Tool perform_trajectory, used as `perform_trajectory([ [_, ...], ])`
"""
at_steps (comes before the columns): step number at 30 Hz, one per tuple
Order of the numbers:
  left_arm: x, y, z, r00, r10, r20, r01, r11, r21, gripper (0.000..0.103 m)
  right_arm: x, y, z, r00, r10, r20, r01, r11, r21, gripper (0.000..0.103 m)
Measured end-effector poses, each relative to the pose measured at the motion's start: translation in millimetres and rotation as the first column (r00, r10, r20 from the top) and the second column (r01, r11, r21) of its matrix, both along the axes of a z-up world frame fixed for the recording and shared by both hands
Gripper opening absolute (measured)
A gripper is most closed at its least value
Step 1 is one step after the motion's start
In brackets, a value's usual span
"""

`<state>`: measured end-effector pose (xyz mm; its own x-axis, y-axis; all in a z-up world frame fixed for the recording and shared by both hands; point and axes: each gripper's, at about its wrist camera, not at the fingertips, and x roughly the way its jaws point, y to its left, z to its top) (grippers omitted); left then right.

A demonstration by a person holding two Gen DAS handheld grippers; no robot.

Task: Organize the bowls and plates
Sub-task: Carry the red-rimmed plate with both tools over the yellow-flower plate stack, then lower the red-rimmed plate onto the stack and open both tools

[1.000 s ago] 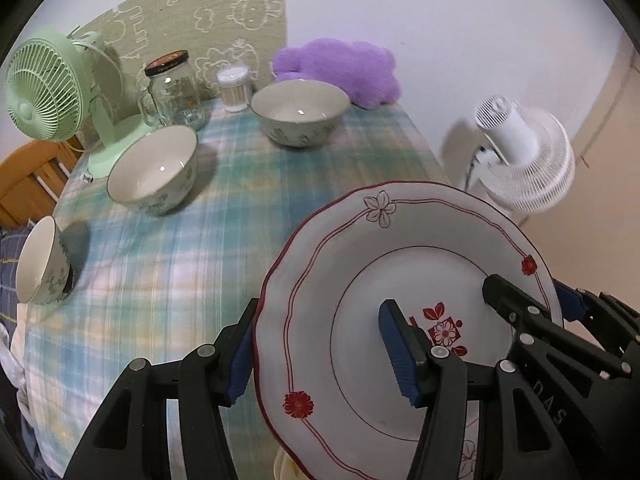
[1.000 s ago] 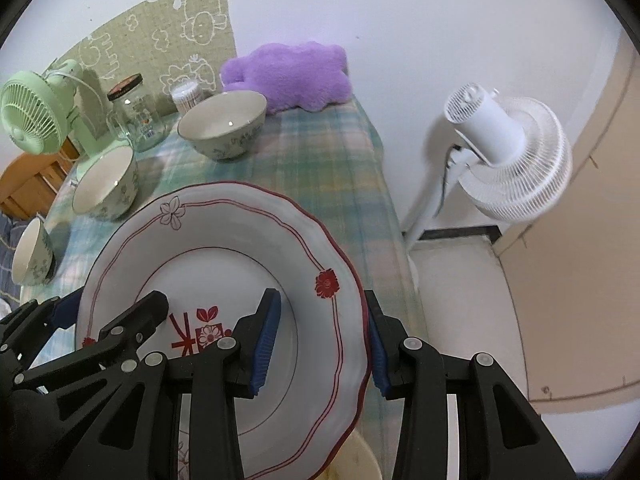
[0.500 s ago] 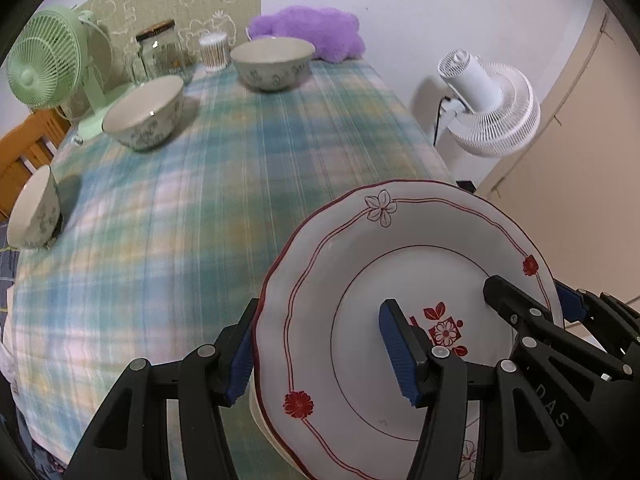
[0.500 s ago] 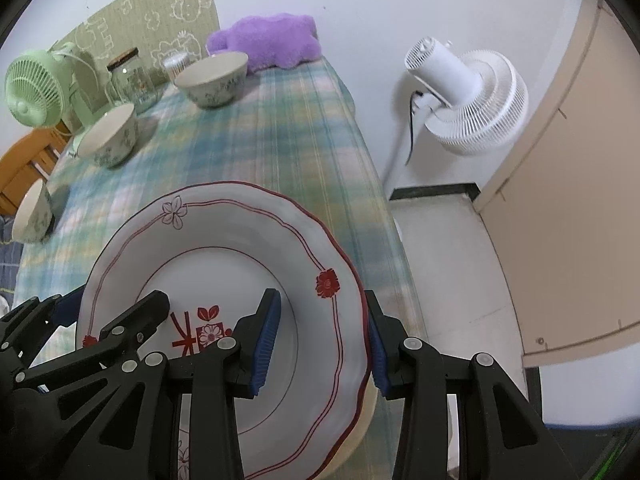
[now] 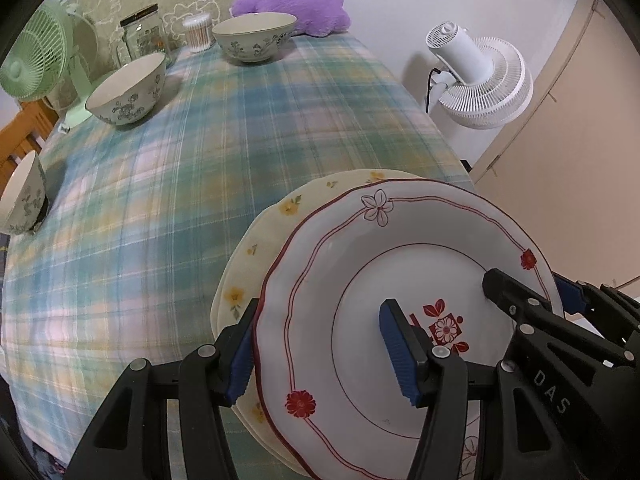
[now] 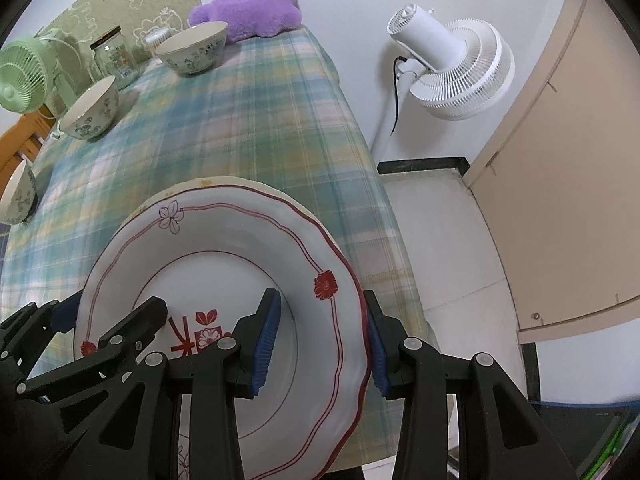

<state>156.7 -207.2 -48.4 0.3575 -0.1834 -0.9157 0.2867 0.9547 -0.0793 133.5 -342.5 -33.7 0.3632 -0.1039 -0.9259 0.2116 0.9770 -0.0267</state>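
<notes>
In the left wrist view, we now see a cream plate (image 5: 256,248) with yellow flowers under the red-rimmed plate (image 5: 360,264); a second ago it barely showed at the bottom edge. The three bowls sit farther off than before: one (image 5: 128,92) by the green fan (image 5: 34,56), one (image 5: 254,38) near the purple plush (image 5: 292,8), one (image 5: 22,196) at the worktop's (image 5: 168,184) left edge. Our left claw (image 5: 324,354) is about half open, clamped on the red-rimmed plate's left rim, one pad under the edge and one inside the well. The right claw (image 5: 524,292) grips the opposite rim. We cannot tell whether the two plates touch. The middle of the worktop lies bare between plates and bowls.

In the right wrist view, the floor and cabinet door (image 6: 560,184) fill more of the picture than before. Our right claw (image 6: 320,346) is partly open, closed on the red-rimmed plate's (image 6: 224,248) right rim, pads inside and outside. The left claw (image 6: 104,320) shows at the far rim. The plate sits over the worktop's (image 6: 240,120) near right corner, with its right rim close to the edge beside the white fan (image 6: 452,64).
</notes>
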Motion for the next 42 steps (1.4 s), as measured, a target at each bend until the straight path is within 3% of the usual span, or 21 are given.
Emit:
perform_trajectory([
  [4,-0.5,-6.8,-2.2,1.0,-0.013,0.015,0.012,0.999,0.039,0.06,1.5,-4.4,-6.3,1.0,-0.01,-0.015,0.01,1.0,0.015,0.044],
  [16,0.8,-15.2,-8.2,1.0,-0.005,0.019,0.004,0.998,0.061,0.06,2.7,-14.2,-13.9,0.999,-0.027,-0.032,0.028,0.999,0.042,0.044],
  [23,0.6,-14.3,-7.7,1.0,-0.01,0.027,0.009,0.998,0.069,0.06,-4.0,-23.2,1.6,1.0,-0.012,-0.006,0.013,0.999,0.053,0.043],
  [25,0.4,-15.8,-7.4,0.999,-0.01,0.031,0.008,0.997,0.073,0.06,-3.2,-22.9,1.5,1.0,0.01,-0.017,-0.009,0.999,0.053,0.027],
  [33,0.5,-20.1,-7.1,0.997,-0.021,0.071,0.01,0.989,0.149,0.06,-1.0,-21.6,-4.3,1.0,-0.003,-0.028,0.006,0.997,0.08,0.026],
  [37,-1.5,-23.7,-10.0,0.995,-0.036,0.091,0.017,0.979,0.205,0.06,1.2,-15.0,-3.6,1.0,0.018,-0.023,-0.017,0.999,0.043,0.026],
  [42,1.1,-21.8,-10.4,0.995,-0.016,0.101,-0.006,0.976,0.216,0.059,4.4,-12.3,-3.3,0.999,0.032,-0.029,-0.031,0.999,0.035,0.025],
])
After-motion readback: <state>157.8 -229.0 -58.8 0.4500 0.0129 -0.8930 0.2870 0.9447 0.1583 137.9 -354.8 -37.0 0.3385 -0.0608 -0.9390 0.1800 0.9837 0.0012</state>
